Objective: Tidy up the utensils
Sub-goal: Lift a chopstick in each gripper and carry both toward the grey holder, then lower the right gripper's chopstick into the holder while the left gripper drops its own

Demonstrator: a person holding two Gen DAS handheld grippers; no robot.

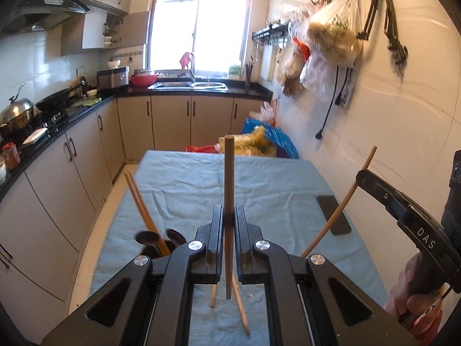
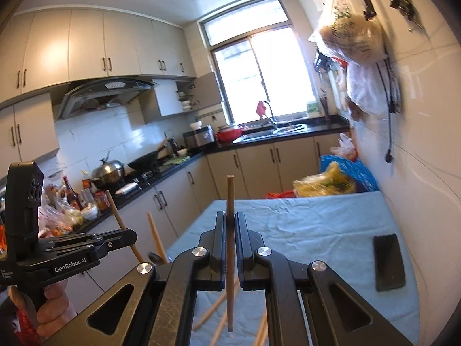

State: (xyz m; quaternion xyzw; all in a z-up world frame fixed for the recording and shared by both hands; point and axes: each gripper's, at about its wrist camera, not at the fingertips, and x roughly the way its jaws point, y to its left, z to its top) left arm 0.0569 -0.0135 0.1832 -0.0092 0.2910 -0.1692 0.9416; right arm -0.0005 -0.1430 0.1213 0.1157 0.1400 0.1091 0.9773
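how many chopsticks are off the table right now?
4 visible: one in the left gripper, one in the right gripper, and two standing in the holder at the table's left edge. More lie loose below the fingers, partly hidden.

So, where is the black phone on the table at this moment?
The black phone lies flat on the blue cloth at the table's right side, near the tiled wall, to the right of the right gripper.
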